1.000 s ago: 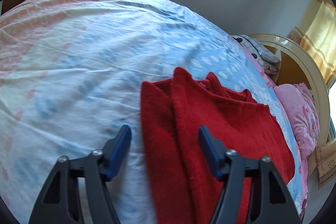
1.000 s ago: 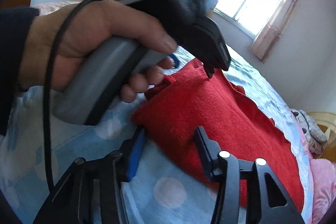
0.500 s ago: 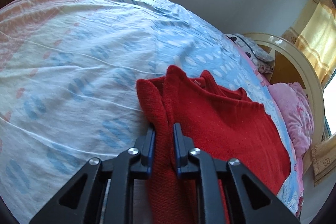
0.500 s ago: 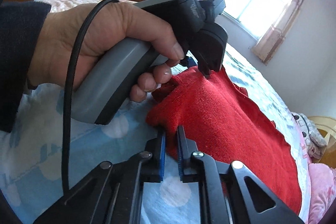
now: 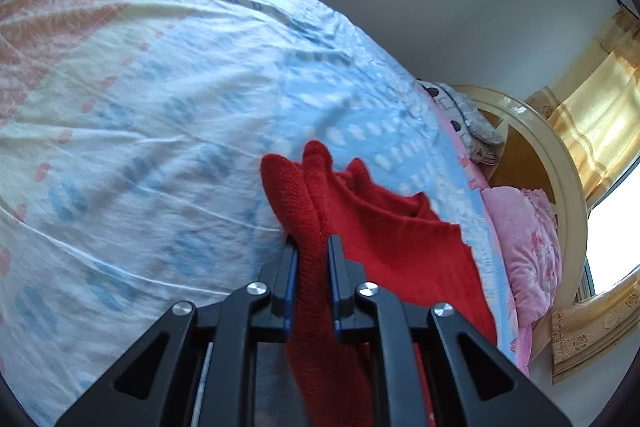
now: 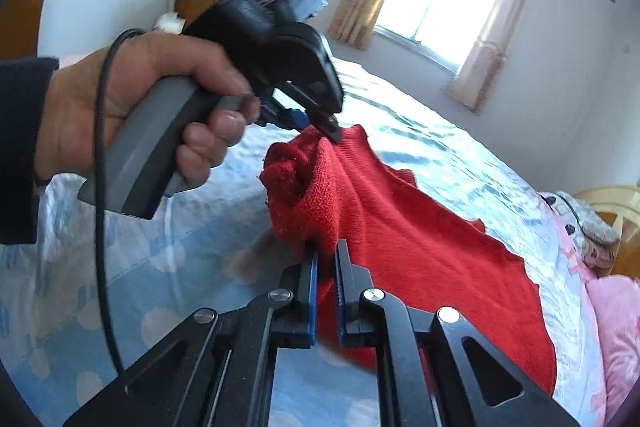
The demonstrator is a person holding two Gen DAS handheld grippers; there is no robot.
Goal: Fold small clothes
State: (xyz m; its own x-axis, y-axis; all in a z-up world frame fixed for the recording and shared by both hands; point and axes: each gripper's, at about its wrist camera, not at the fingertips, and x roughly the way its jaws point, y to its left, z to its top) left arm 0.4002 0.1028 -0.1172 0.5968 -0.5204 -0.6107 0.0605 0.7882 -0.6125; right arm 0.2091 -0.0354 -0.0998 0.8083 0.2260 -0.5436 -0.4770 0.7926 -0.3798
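red knit garment (image 5: pixel 384 239) on the bed sheet (image 5: pixel 160 131), its near edge lifted off the sheet. left tool (image 5: pixel 312 247): jaws together, clamped on a bunched fold at the garment's near left corner; fabric runs down between the blue pads. right tool (image 6: pixel 326 251): jaws together, clamped on the garment's near edge, just right of the rolled, lumpy corner. in the right wrist view the left tool, held in a hand (image 6: pixel 132 99) w/ dark sleeve and black cable, bites the garment's raised peak above that corner. garment: coarse ribbed knit, thick, wavy far hem, draped slack toward a pink pillow (image 5: pixel 524 239). sheet: thin, creased, pale blue w/ white ovals.
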